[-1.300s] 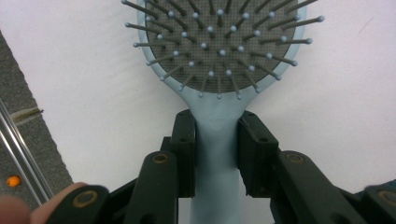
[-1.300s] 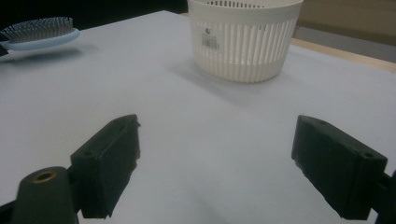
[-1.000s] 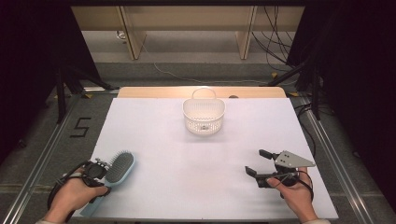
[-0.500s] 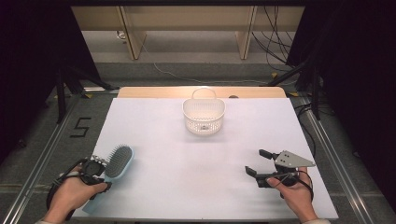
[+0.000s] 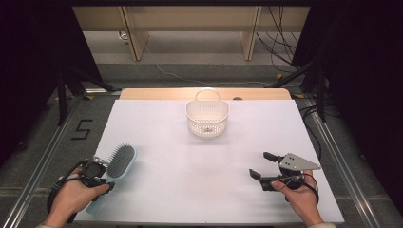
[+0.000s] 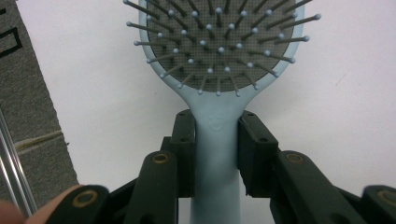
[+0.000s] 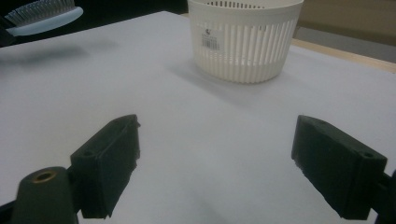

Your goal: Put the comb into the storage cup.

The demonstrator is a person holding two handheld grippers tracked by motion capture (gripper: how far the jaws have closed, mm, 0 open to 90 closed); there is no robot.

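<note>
A: Where is the hairbrush (image 5: 119, 162)?

B: At about eight o'clock on the white table (image 5: 199, 190), near the left front corner. It is pale blue with a grey bristle pad, bristles up, its head pointing to roughly one o'clock in the high view. In the right gripper view the head (image 7: 39, 16) seems to hang a little above the surface, with a soft shadow under it.

A: What has hold of it?

B: The left gripper (image 6: 217, 140). Its two black jaws are clamped on the narrow neck of the handle just below the head, one pad (image 6: 184, 140) pressed against each side. The handle runs back between the jaws towards the hand.

A: How does that hand sit?

B: The left hand (image 5: 71, 202) comes in from the bottom left corner, wrapped around the gripper's body, forearm angled to about one o'clock.

A: And the other side?

B: The right hand (image 5: 299, 199) rests at about four o'clock, low over the table. The right gripper (image 5: 264, 165) points to roughly ten o'clock. Its jaws stand wide apart, bare table between them, touching nothing.

A: Anything else on the table?

B: A white slatted basket (image 5: 207, 118) with a handle at twelve o'clock, well apart from both grippers.
</note>
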